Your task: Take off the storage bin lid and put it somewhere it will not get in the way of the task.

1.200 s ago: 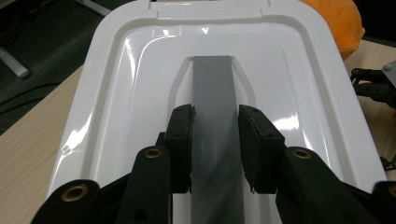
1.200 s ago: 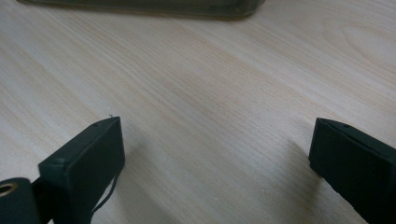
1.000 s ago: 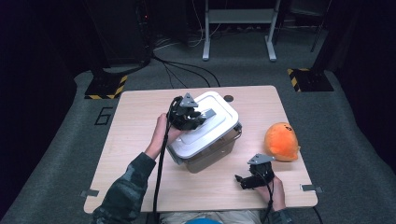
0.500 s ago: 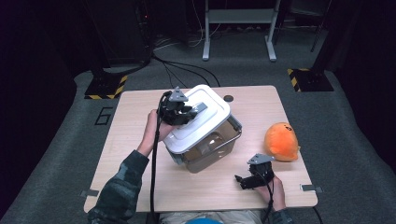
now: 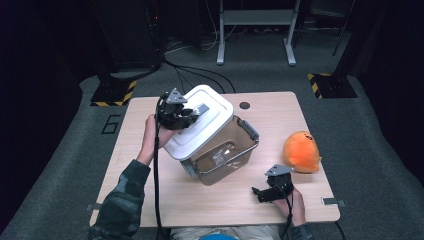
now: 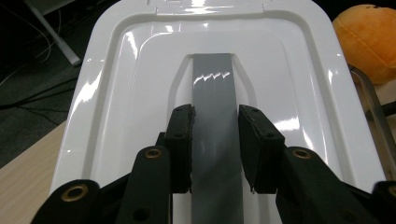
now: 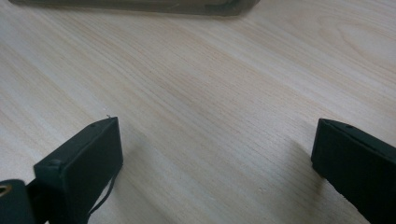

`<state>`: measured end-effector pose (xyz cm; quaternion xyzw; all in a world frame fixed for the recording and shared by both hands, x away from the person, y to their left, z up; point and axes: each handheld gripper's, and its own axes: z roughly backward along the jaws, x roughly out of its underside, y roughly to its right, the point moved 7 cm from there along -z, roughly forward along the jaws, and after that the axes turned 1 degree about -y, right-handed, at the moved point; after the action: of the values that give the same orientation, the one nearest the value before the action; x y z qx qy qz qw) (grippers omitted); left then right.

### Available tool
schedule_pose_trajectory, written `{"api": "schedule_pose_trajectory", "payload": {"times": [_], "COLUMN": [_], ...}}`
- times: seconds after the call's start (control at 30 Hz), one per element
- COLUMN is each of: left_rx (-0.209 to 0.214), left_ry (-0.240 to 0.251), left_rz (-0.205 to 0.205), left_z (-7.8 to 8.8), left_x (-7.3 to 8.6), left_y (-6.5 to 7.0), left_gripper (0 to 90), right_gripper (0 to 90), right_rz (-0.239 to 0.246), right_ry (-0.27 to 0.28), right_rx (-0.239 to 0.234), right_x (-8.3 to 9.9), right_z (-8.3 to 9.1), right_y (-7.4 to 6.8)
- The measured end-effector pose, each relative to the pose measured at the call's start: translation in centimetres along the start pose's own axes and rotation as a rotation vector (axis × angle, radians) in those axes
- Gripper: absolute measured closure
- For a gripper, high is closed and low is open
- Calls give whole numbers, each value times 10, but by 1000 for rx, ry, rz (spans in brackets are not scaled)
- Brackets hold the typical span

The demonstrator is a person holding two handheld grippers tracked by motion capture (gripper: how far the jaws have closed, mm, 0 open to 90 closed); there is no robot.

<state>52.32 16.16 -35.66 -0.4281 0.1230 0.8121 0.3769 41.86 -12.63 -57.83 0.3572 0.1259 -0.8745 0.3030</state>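
My left gripper (image 6: 215, 140) clamps the lid's grey handle (image 6: 214, 102) | lid (image 5: 200, 120) tilted over the box (image 5: 222, 150), mid-tabletop (image 5: 310, 200) | right gripper (image 5: 270, 190) wide, empty.

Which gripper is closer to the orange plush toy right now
Right. The right gripper rests on the table just below-left of the plush; the left gripper grips the lid's handle across the bin.

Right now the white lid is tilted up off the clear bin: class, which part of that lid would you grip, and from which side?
Grip the grey handle strip along the middle of the white lid, coming from above its top face. It is raised and narrow enough for the jaws; the left claw is clamped across it that way.
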Motion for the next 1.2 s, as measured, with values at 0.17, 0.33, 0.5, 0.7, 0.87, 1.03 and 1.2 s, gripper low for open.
{"api": "schedule_pose_trajectory", "payload": {"times": [0.17, 0.33, 0.5, 0.7, 0.87, 1.03, 1.2], "left_rx": [-22, -58, -86, -121, -153, -173, -188], "left_ry": [-13, -14, -12, -30, -35, -49, -62], "left_rz": [6, 28, 44, 78, 132, 177, 220], "left_z": [6, 13, 21, 30, 34, 36, 36], "left_x": [4, 8, 13, 23, 34, 47, 60], "left_y": [-10, -22, -36, -54, -73, -89, -102], "left_gripper": [661, 661, 661, 661, 661, 661, 661], "right_gripper": [14, 14, 15, 15, 15, 15, 15], "right_rz": [-1, 0, -1, -3, -6, -5, -1], "right_ry": [1, 1, 2, 3, 2, 3, 2], "right_rx": [2, 2, 2, 4, 4, 5, 4], "right_x": [0, 0, 0, 0, 0, 0, 0], "right_z": [0, 0, 0, 0, 0, 0, 0], "right_y": [0, 0, 0, 0, 0, 0, 1]}}
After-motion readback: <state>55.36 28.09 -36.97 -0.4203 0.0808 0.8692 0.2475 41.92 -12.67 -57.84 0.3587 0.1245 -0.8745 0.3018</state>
